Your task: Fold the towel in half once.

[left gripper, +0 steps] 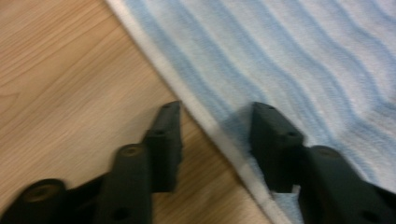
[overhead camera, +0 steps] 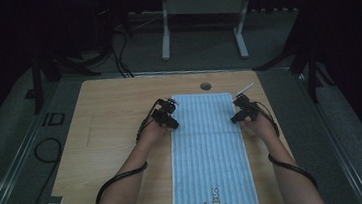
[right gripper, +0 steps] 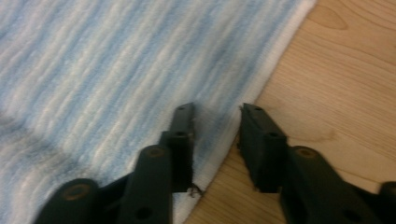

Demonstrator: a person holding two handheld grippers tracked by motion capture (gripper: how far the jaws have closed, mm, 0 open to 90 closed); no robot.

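- Nearest me in the high view, both forearms enter from the bottom edge, a cable (overhead camera: 119,181) trailing along the left one.
- Between the forearms I see the towel (overhead camera: 208,149), blue-striped with a white hem, lying flat and lengthwise on the table (overhead camera: 102,139); its near end, with a small embroidered figure, reaches the near table edge.
- Left gripper (overhead camera: 166,119) sits at the towel's left hem, toward the far end. In the left gripper view (left gripper: 217,135) its jaws straddle the hem: one over bare wood, the other over the striped cloth. The jaws stand partly apart, and I see no pad pressing the cloth, so nothing is held.
- Right gripper (overhead camera: 243,113) sits at the right hem, level with the left one. In the right gripper view (right gripper: 217,140) one jaw is over the cloth, the other over wood, with the hem in the gap. The jaws stand partly apart and the cloth is not pinched.
- Beyond the grippers, the towel's far end lies just short of a round hole (overhead camera: 205,86) in the tabletop.
- Farther off, a grey frame (overhead camera: 201,22) stands on the floor.
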